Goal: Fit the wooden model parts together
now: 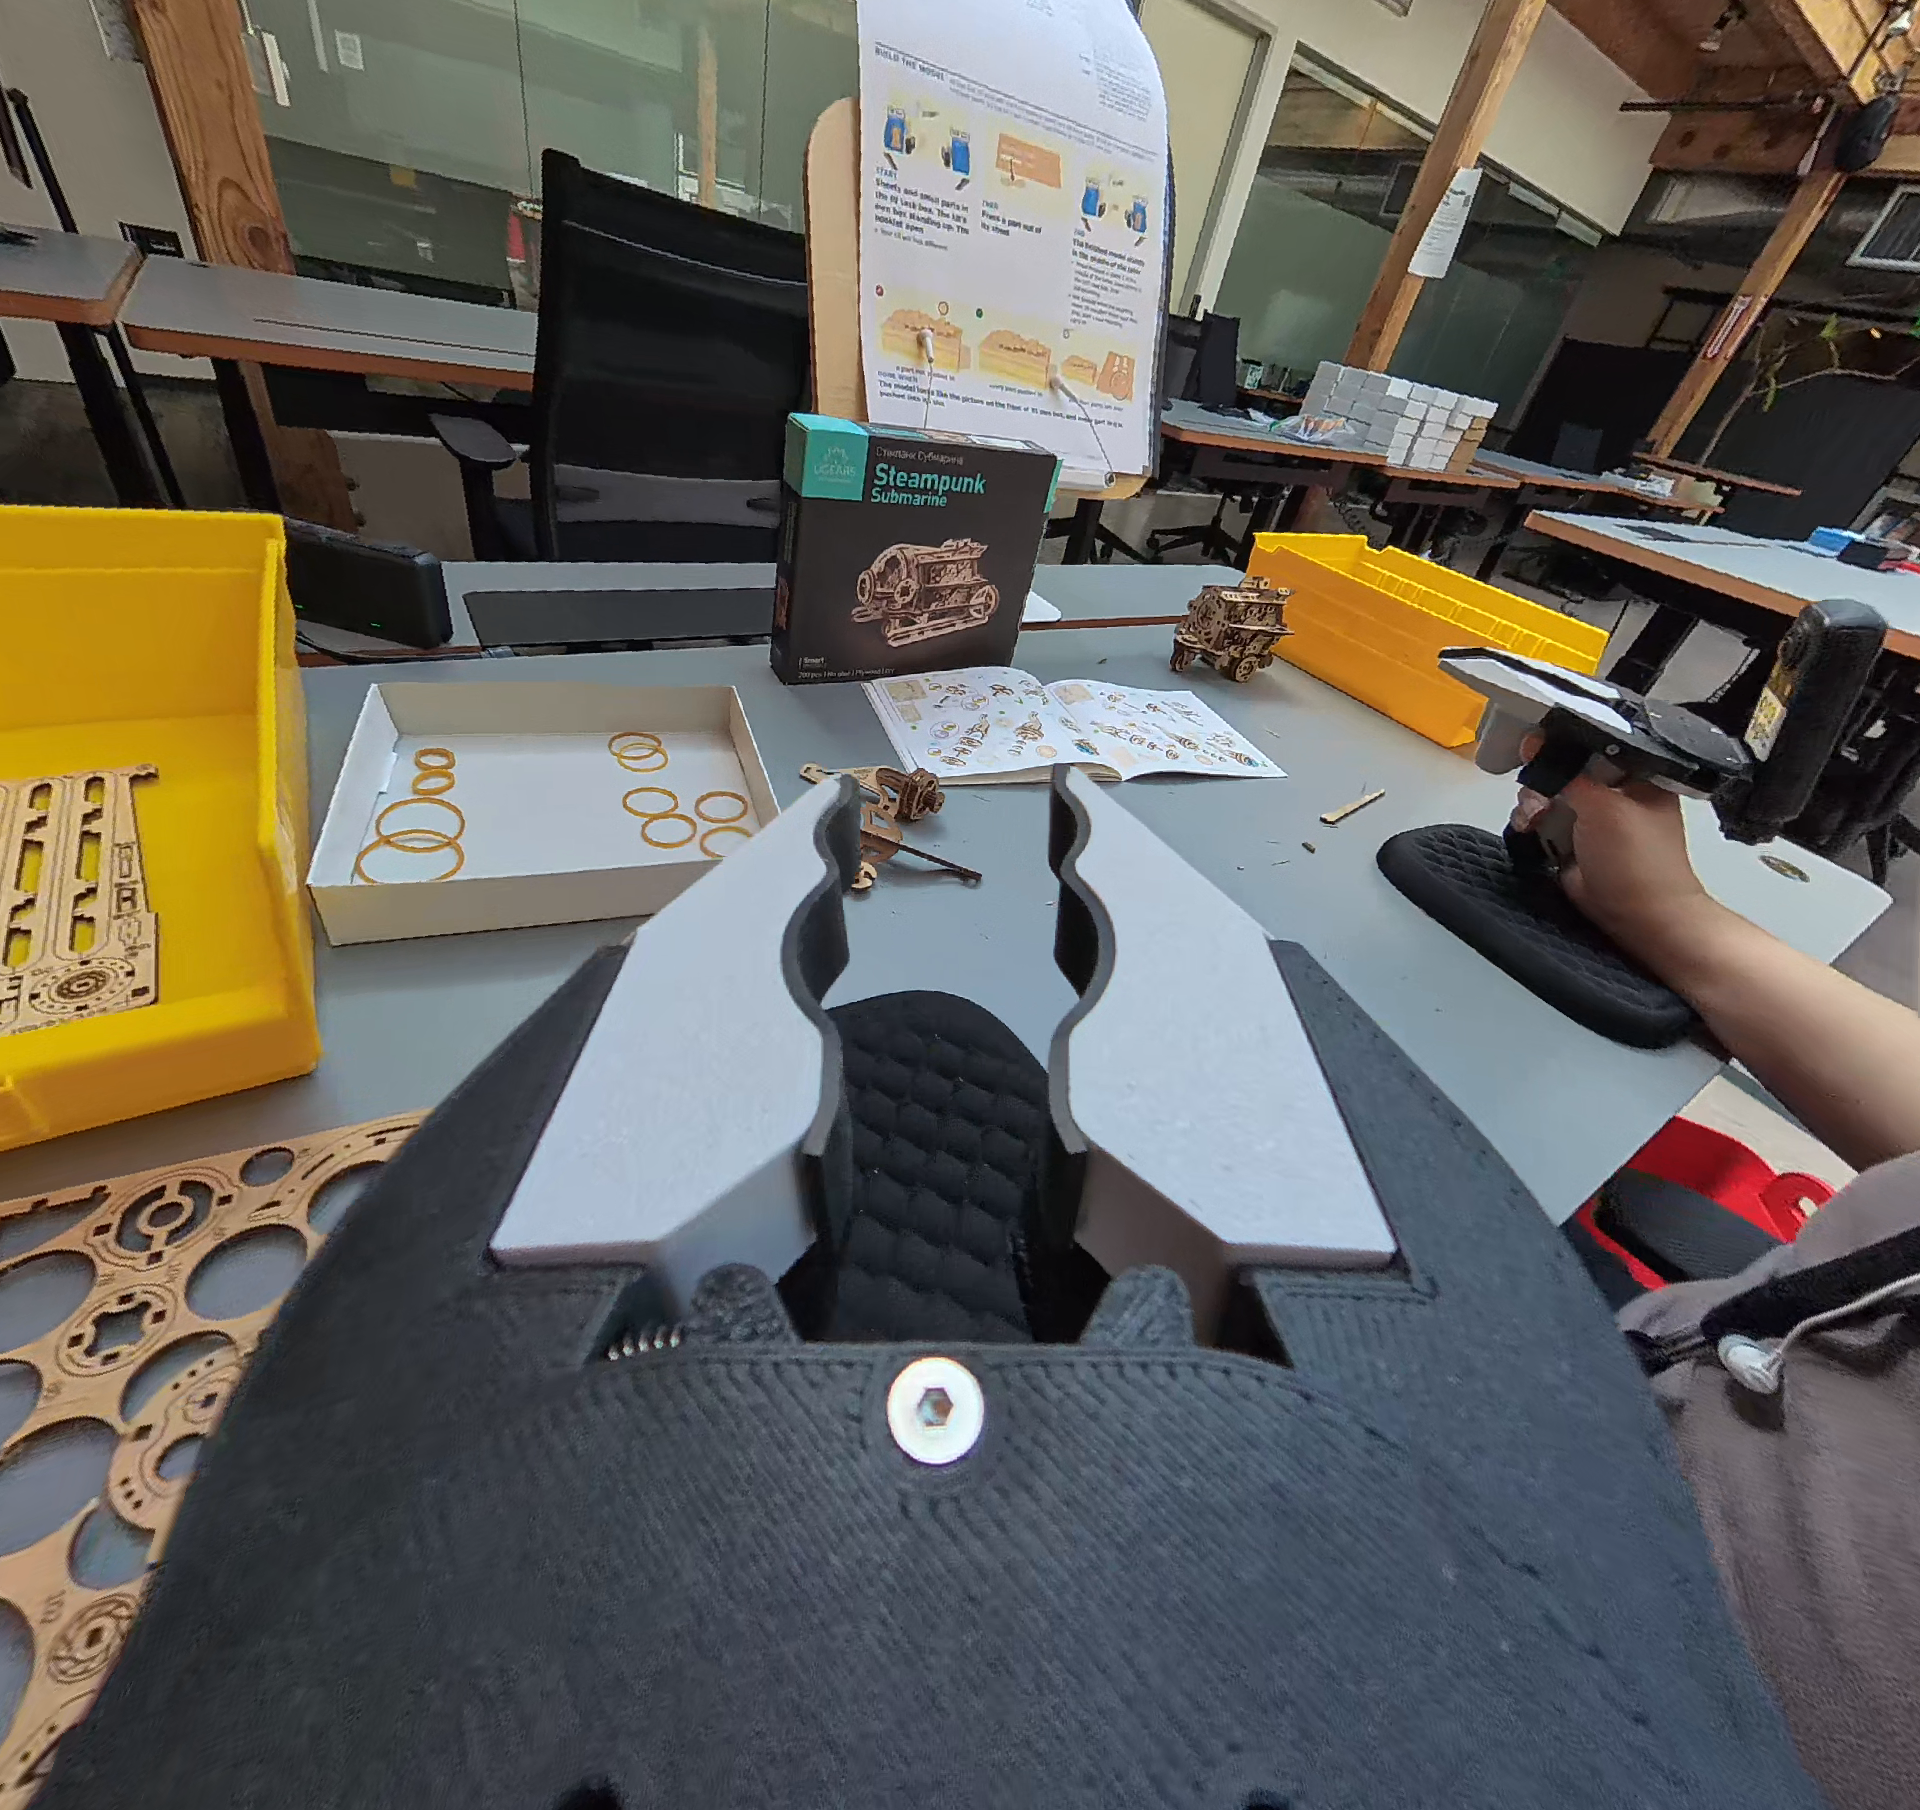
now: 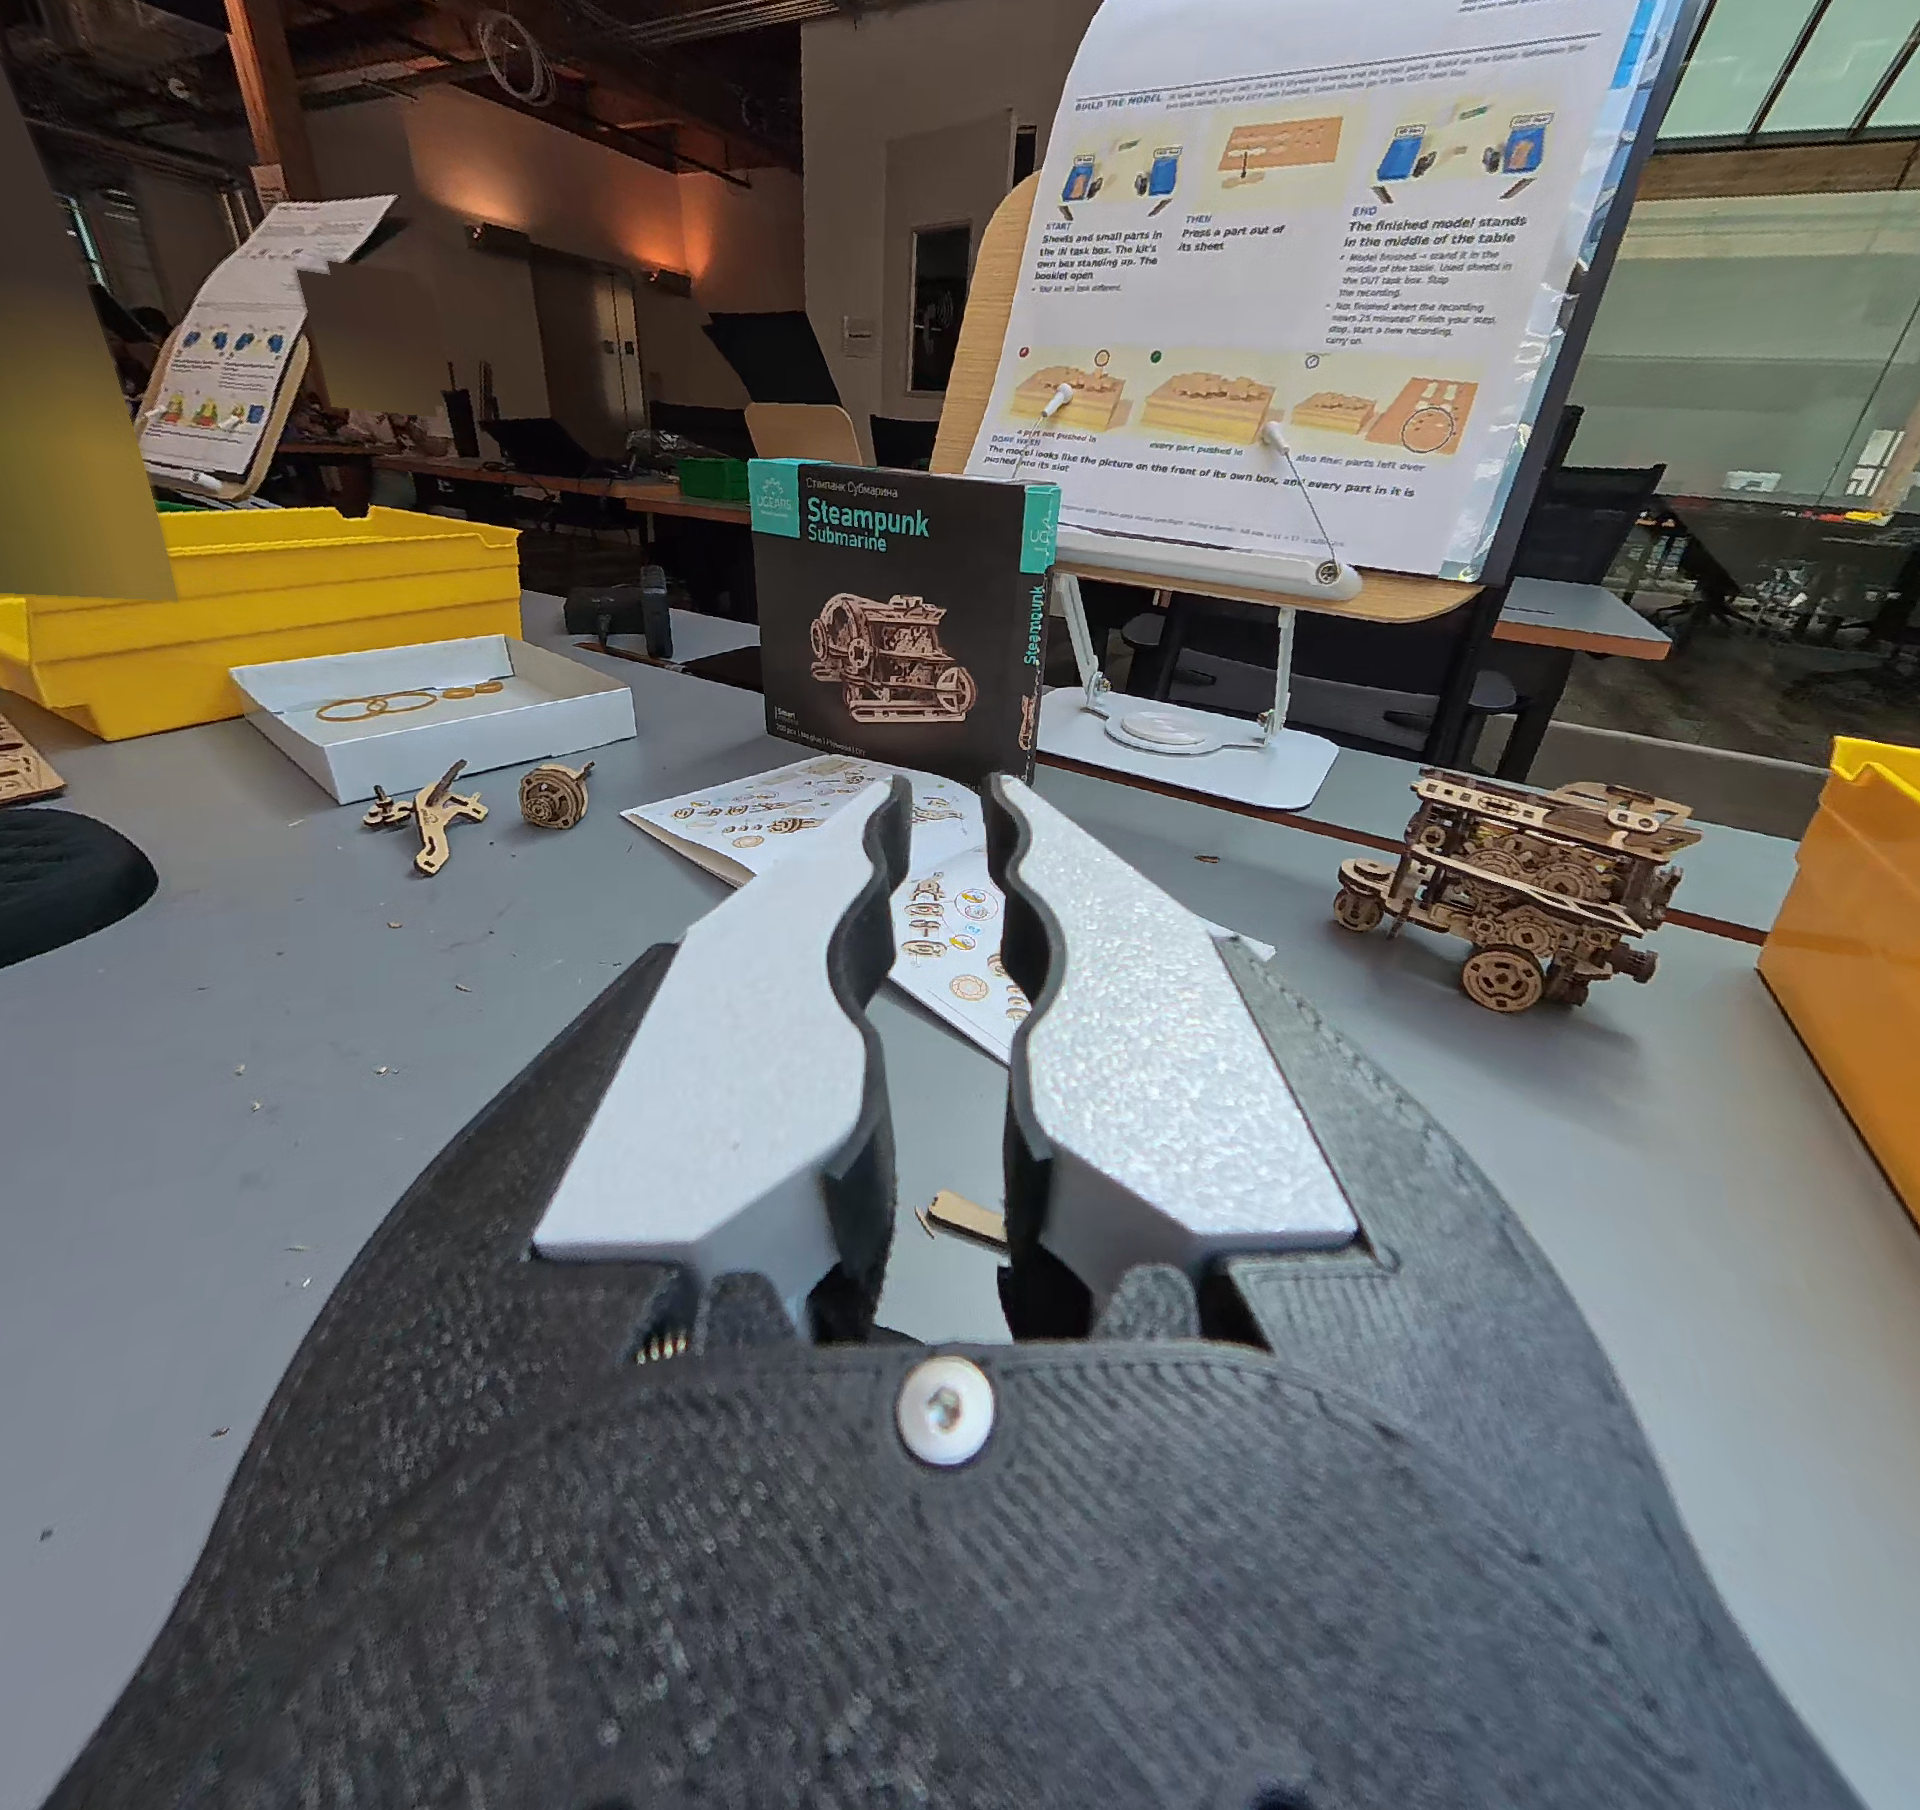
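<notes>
Both tongs empty: left tongs spread wide, right tongs narrowly parted. Loose wooden parts sit mid-surface by the white tray. They're tiny and flat, so a sloppy pinch could skid or snap them.

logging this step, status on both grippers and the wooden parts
Left gripper open, empty, above the table. Right gripper open, empty. Loose wooden parts lie untouched beside the white tray. Part-built model stands apart. Nothing in the way.

Empty left gripper above table
</notes>
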A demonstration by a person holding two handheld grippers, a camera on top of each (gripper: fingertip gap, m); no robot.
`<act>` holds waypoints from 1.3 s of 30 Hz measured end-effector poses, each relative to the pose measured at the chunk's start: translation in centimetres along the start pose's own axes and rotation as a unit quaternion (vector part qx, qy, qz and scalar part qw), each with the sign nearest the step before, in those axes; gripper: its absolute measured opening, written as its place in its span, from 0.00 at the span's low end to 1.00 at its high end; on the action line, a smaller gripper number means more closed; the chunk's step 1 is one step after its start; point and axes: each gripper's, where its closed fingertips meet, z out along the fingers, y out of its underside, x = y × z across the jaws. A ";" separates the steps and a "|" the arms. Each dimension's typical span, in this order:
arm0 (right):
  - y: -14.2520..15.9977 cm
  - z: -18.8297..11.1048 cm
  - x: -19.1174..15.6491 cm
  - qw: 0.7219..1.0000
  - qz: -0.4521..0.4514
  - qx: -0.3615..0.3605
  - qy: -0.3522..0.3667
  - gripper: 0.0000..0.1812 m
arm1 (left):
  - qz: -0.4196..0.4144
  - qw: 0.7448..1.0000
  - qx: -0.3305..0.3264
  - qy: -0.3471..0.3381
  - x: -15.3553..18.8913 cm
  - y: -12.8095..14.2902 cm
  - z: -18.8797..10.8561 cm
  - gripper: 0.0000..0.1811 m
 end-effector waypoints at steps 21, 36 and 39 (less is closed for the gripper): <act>1.9 1.4 -0.2 0.998 0.038 -0.044 -0.027 0.07 | -0.020 0.999 -0.017 0.036 -2.2 0.3 5.4 0.15; 2.5 1.8 -0.9 0.997 0.018 -0.064 -0.039 0.06 | -0.011 0.997 -0.032 0.068 -1.8 0.0 9.3 0.12; 2.6 1.9 -0.9 0.997 0.017 -0.065 -0.039 0.05 | -0.006 0.997 -0.039 0.071 -1.7 0.0 9.7 0.12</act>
